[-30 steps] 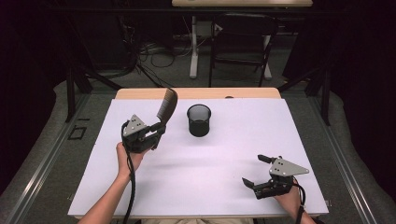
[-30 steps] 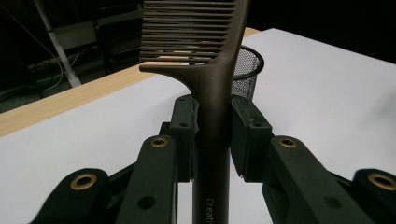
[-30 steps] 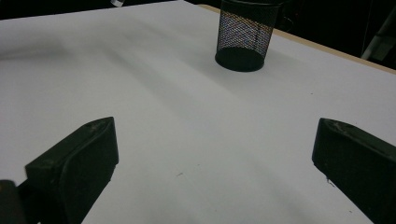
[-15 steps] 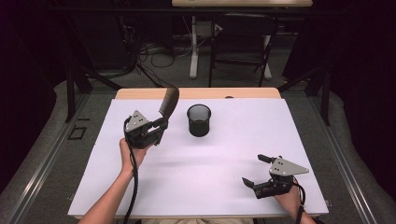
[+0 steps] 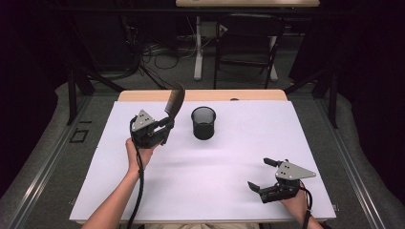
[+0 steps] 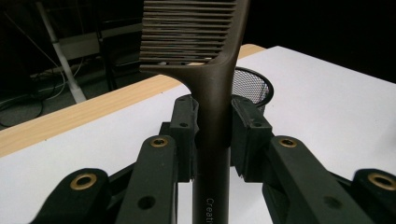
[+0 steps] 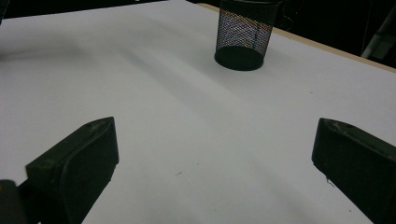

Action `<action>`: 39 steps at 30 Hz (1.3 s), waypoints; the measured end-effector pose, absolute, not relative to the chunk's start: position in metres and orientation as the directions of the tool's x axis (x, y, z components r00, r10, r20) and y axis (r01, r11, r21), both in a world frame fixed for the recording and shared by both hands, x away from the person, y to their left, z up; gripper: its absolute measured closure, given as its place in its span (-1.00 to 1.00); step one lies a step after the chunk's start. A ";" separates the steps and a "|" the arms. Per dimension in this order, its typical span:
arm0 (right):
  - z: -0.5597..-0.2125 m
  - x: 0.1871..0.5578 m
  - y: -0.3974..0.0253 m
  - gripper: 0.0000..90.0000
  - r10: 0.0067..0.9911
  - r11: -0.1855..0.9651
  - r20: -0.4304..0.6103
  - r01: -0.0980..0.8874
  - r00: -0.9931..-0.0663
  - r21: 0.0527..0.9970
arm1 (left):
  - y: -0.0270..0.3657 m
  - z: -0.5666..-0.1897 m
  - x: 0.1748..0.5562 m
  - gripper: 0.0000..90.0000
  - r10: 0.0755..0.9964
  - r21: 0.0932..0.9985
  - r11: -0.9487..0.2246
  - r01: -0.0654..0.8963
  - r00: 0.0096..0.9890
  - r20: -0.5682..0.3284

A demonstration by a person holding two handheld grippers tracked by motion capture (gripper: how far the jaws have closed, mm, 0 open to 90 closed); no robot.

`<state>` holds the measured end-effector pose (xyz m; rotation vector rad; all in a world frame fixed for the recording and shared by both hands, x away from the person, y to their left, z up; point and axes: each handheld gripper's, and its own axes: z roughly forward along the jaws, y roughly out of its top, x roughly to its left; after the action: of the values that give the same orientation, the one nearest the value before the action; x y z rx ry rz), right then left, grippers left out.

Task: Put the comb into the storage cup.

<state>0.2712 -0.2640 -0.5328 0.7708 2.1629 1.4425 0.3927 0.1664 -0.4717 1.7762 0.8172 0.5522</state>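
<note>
White-topped bench [image 5: 229, 181] with wooden far edge, dark room with chair [image 5: 248, 36] and cables behind.
Left gripper [image 5: 162, 128] fingers pinching comb [image 5: 174, 102] upright, left of mesh cup [image 5: 203, 122]; right gripper [image 5: 261, 175] fingers spread, low over bench.

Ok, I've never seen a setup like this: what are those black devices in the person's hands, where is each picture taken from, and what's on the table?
There is no robot here: a person holds a hand-operated two-jaw gripper in each hand. The high view looks down from above the person's side of the white-covered table. The other two pictures come from cameras riding on the grippers, each looking along its own black jaws.

The left gripper is raised off the surface and shut on the handle of a dark brown comb, whose teeth point up. The left gripper view shows the jaws pressed against the handle on both sides.

The right gripper sits low near the table's front right, jaws wide apart and holding nothing.

A black mesh cup stands upright on the table, just right of the comb.
</note>
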 end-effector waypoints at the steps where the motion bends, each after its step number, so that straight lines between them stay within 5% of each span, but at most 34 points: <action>1: -0.533 0.271 -0.264 -1.00 0.655 0.306 -0.044 0.211 -0.755 0.928 | 0.166 -0.472 0.393 0.61 0.751 0.941 -0.211 0.265 0.660 -0.017; 39: -0.533 0.271 -0.264 -1.00 0.653 0.307 -0.044 0.211 -0.756 0.928 | 0.143 -0.455 0.411 0.61 0.741 0.955 -0.199 0.221 0.671 -0.001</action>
<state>0.2714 -0.2640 -0.5330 0.7692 2.1644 1.4420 0.4109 0.1425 -0.4546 1.7483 0.7762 0.5703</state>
